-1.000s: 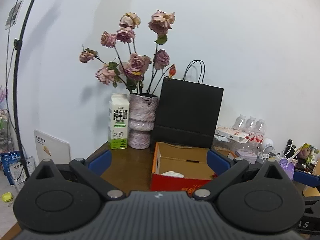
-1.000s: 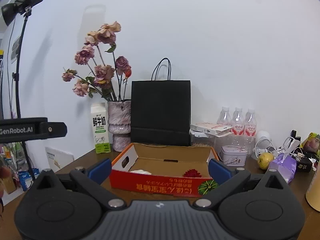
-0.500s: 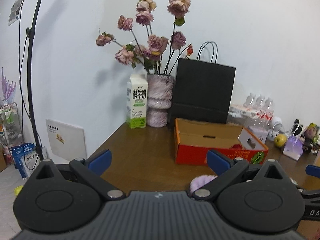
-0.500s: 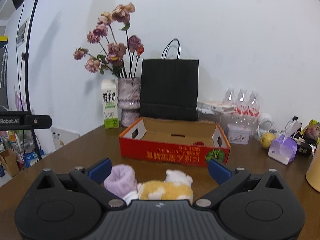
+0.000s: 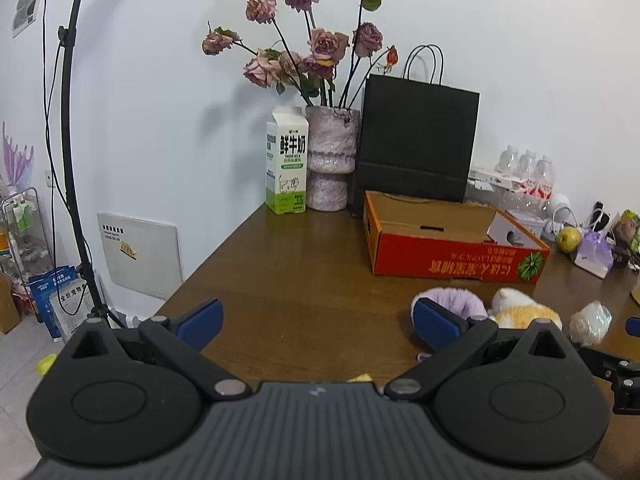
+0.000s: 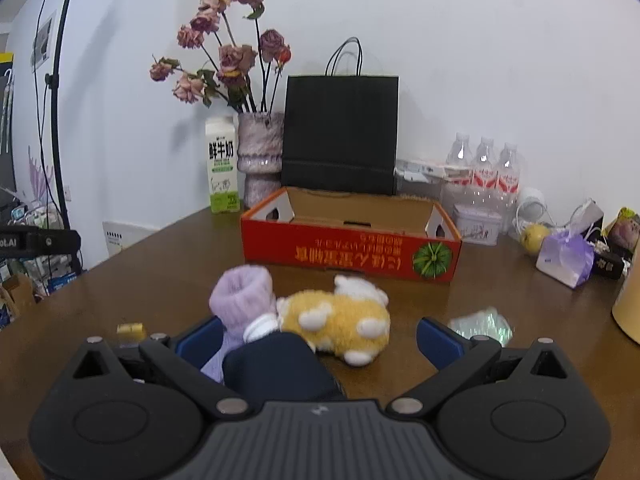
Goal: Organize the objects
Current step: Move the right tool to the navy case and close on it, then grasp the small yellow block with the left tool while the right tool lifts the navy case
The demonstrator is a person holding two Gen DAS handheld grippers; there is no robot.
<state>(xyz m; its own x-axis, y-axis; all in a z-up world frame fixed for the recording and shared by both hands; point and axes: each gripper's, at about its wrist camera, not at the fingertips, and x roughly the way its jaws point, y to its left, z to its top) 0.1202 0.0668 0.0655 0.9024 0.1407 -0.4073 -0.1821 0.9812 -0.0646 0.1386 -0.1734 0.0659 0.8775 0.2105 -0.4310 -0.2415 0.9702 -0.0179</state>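
A red cardboard box (image 6: 348, 254) with an open top stands mid-table; it also shows in the left wrist view (image 5: 456, 256). In front of it lie a purple sock (image 6: 242, 298), a yellow and white plush toy (image 6: 340, 316), a dark blue item (image 6: 276, 368) and a shiny crumpled wrapper (image 6: 480, 324). My right gripper (image 6: 318, 340) is open above the sock, plush and dark item. My left gripper (image 5: 316, 320) is open over bare table, left of the sock (image 5: 448, 304) and plush (image 5: 520, 312).
A milk carton (image 6: 220, 168), a vase of dried roses (image 6: 258, 160) and a black paper bag (image 6: 340, 132) stand at the back. Water bottles (image 6: 484, 172), a tin, a pear (image 6: 534, 236) and a purple pouch (image 6: 566, 256) crowd the right. The table's left edge drops beside a light stand (image 5: 68, 160).
Both grippers have pulled back from the box and dropped lower. The sock, plush, dark item and wrapper have come into view in front of the box.
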